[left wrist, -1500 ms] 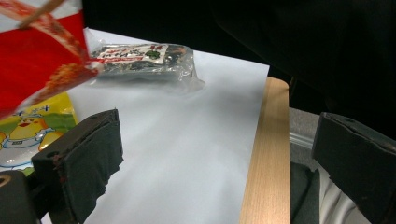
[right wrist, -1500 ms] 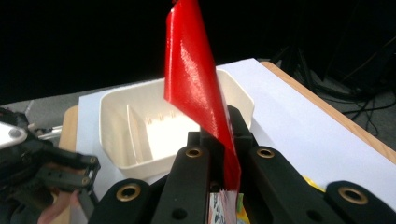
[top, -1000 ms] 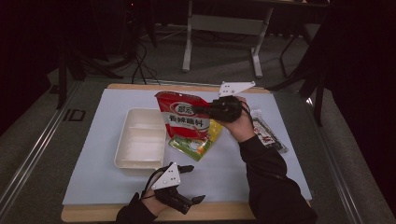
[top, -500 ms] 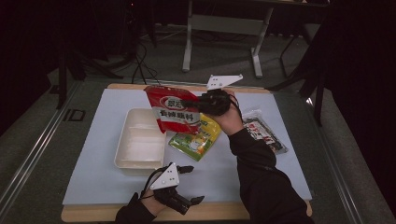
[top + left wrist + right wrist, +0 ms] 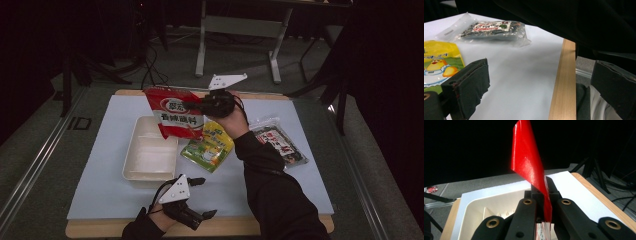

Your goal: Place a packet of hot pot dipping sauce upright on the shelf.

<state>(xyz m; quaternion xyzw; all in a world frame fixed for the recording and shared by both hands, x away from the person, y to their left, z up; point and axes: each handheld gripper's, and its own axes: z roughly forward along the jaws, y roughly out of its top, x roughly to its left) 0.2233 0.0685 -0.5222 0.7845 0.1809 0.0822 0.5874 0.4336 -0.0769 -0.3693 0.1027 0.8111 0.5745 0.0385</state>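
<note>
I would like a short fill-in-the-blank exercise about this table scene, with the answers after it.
1. The right hand-held gripper holds a ____ packet up in the air.
2. Below that packet stands a white ____.
3. The left hand-held gripper rests near the table edge with its jaws ____.
4. The yellow-green packet lies ____ the tray and the dark packet.

Answers: red; tray; open; between

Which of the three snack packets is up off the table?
The red packet, pinched in the right tongs above the white tray; the yellow and dark ones lie flat.
</note>
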